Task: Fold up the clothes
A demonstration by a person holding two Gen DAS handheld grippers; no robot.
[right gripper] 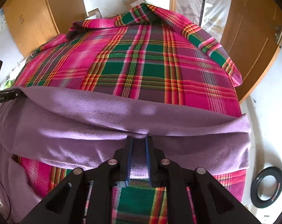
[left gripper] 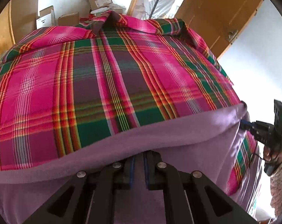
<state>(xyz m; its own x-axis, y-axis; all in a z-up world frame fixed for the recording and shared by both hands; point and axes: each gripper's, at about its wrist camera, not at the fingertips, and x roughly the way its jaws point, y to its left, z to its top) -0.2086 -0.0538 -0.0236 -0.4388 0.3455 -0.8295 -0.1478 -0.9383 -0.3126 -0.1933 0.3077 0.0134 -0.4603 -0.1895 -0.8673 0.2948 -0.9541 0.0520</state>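
Right now I have both the left gripper (left gripper: 139, 156) and right gripper (right gripper: 139, 140) pinched narrow on the purple garment (right gripper: 103, 115), lying over the plaid cloth (left gripper: 103, 74).

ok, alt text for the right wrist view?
The right gripper pinches the edge of a purple garment stretched across a pink-and-green plaid cloth. The left gripper holds the same edge at far left; a black ring lies on the floor at right.
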